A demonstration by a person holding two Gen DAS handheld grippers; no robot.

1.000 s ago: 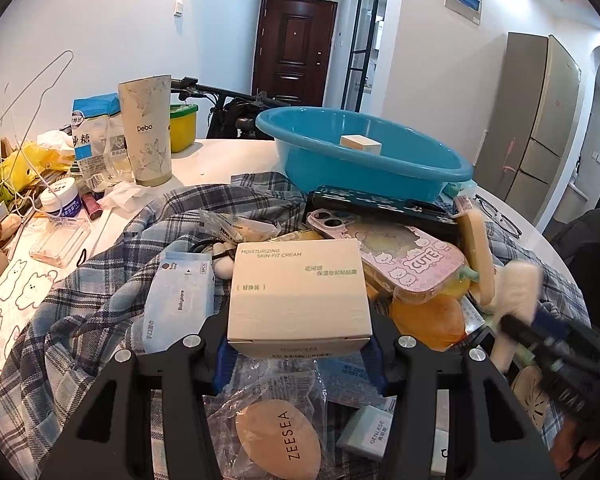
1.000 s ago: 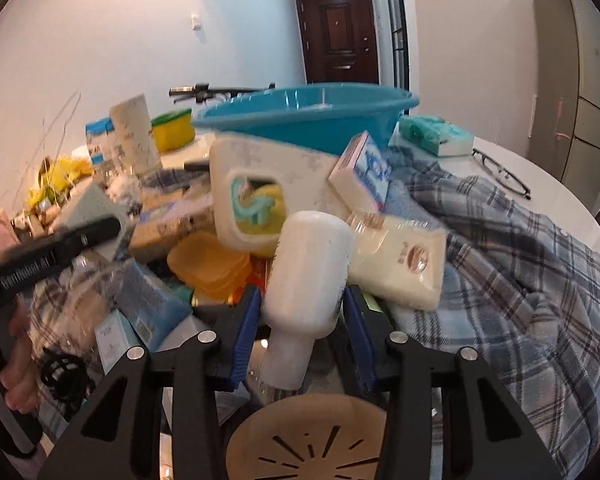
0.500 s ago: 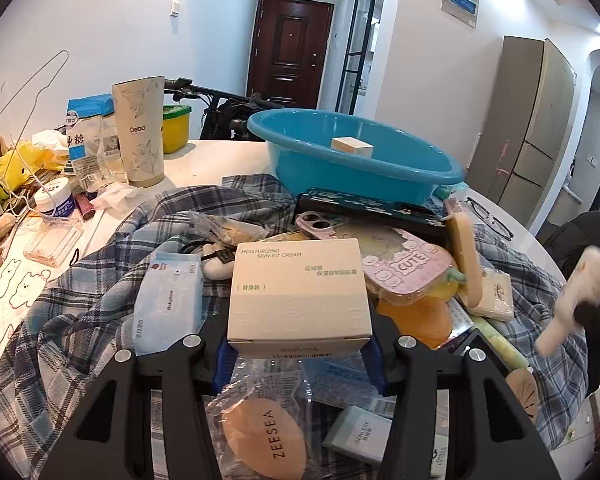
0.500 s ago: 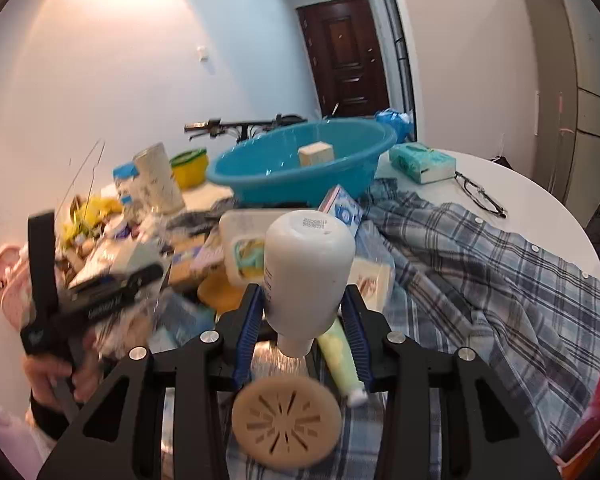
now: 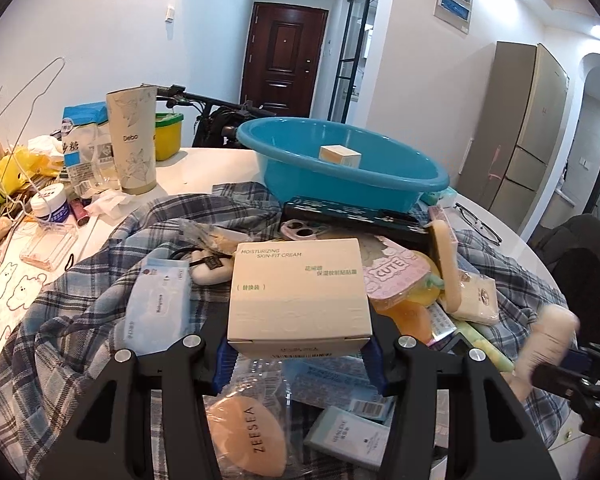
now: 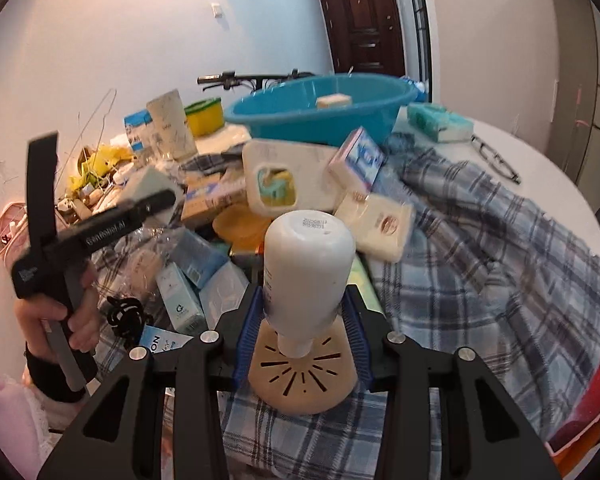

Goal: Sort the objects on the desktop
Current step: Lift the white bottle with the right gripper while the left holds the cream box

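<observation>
My left gripper (image 5: pixel 296 354) is shut on a cream skin-cream box (image 5: pixel 298 294) and holds it above the clutter on a plaid shirt (image 5: pixel 80 300). My right gripper (image 6: pixel 302 322) is shut on a white bottle (image 6: pixel 308 256), held bottom end forward, over a tan slotted disc (image 6: pixel 304 376). The bottle and right gripper show blurred at the right edge of the left wrist view (image 5: pixel 548 336). A blue basin (image 5: pixel 340 168) holding one small box (image 5: pixel 339 155) stands at the back; it also shows in the right wrist view (image 6: pixel 320 108).
Packets, a ZEESEA sponge (image 5: pixel 246 432), a pink CUTE case (image 5: pixel 392 272) and a dark tray (image 5: pixel 352 218) lie on the shirt. A Debo cup (image 5: pixel 132 144), sugar bag (image 5: pixel 82 140) and yellow tub (image 5: pixel 168 140) stand back left. Glasses (image 6: pixel 496 158) and a tissue pack (image 6: pixel 436 122) lie right.
My right gripper lifted the white bottle off the pile and now carries it lower and closer over the tan disc. My left gripper rose slightly with the box still held.
</observation>
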